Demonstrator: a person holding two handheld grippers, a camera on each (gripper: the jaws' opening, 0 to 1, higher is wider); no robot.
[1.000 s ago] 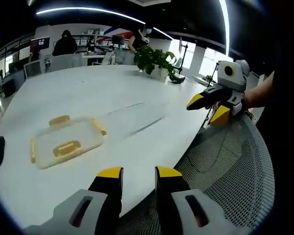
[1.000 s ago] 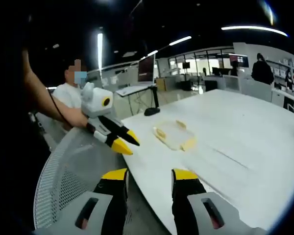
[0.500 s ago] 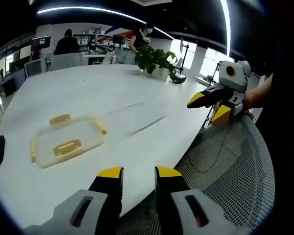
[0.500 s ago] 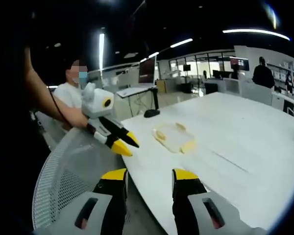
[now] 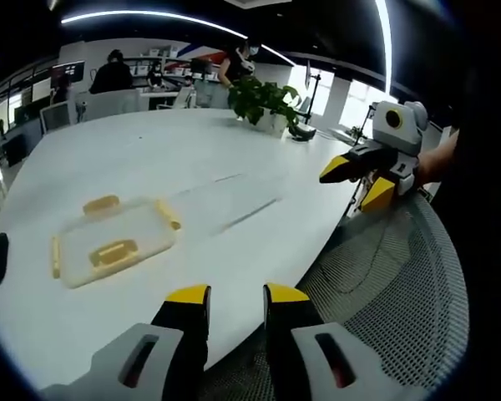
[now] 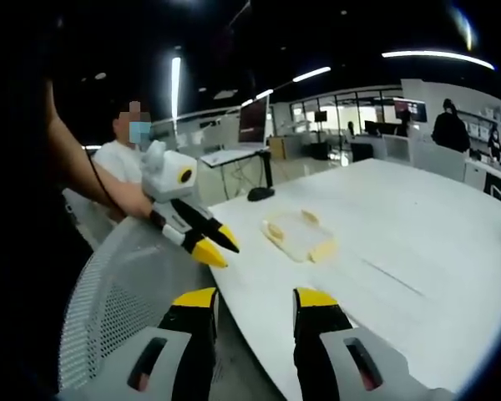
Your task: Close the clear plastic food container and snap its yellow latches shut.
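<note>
Two tongs hang off the near edge of the surface (image 5: 200,150), both holding nothing. The left tongs (image 5: 236,294) stand a little parted, yellow tips up, with the edge running just ahead of them; the right tongs (image 6: 256,298) are spread somewhat wider and sit over the same edge from the other side. In the left gripper view the right tongs (image 5: 356,180) float out over a mesh chair (image 5: 384,276) beside the surface, jaws apart; in the right gripper view the left tongs (image 6: 210,245) likewise hover at the edge, over the chair's back (image 6: 125,284), tips nearly together. Holding both back and unladen reads as a ready stance: nothing has been gripped, and each is aimed toward the work before closing in.

The container (image 5: 110,242) lies flat on the surface, well apart from both tongs. From the left tongs it sits ahead and off to the left; from the right tongs the container (image 6: 299,235) is ahead, a little past the other tongs' tips. Its clear lid appears to rest on top, with latches (image 5: 114,251) splayed outward around the rim, so they look unsnapped. Beyond the container stands a plant (image 5: 263,102).
</note>
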